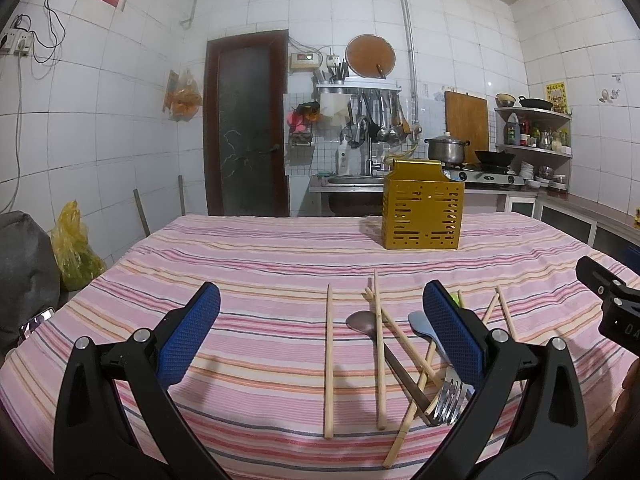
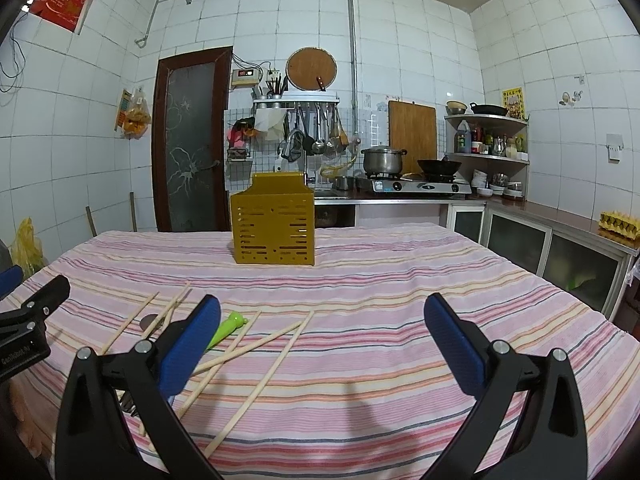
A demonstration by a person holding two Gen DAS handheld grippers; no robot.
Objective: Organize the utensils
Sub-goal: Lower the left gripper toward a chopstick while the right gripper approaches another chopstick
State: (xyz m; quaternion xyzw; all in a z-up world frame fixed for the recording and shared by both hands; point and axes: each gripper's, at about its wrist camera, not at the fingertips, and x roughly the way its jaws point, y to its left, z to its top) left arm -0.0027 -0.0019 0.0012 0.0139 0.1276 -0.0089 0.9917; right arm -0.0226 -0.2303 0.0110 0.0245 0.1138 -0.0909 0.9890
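Utensils for sorting are listed as found on a striped tablecloth [image 1: 248, 264], none yet stowed.

Holder: a yellow perforated utensil caddy [image 1: 423, 216] is set upright toward the far side of the table, well apart from the loose pieces. Nothing is seen standing in it.

Loose pieces, near edge: wooden chopsticks [image 1: 329, 360] are scattered singly and crossed; one lies alone to the left of the pile. A dark metal spoon [image 1: 360, 321], a pale blue spoon [image 1: 420, 326] and a steel fork [image 1: 448, 400] are tangled among the crossed sticks. A green-handled item [image 2: 228, 330] is noted in the right wrist view, partly hidden; its kind cannot be told.

Left gripper [image 1: 320, 340]: jaws spread wide, nothing held, raised over the cloth with the pile between and just behind its right finger.

Right gripper [image 2: 320, 340]: jaws likewise spread and empty, held over bare cloth to the right of the pile.

Step in hand: judged to be the very start, a first piece being chosen. The lone chopstick is judged the easiest pick, since it is clear of its neighbours; a flat, thin stick calls for a low approach and a close across its width.

Room: open cloth is left between pile and caddy for carrying. Several stick ends lie close to the near table edge and could be nudged off.
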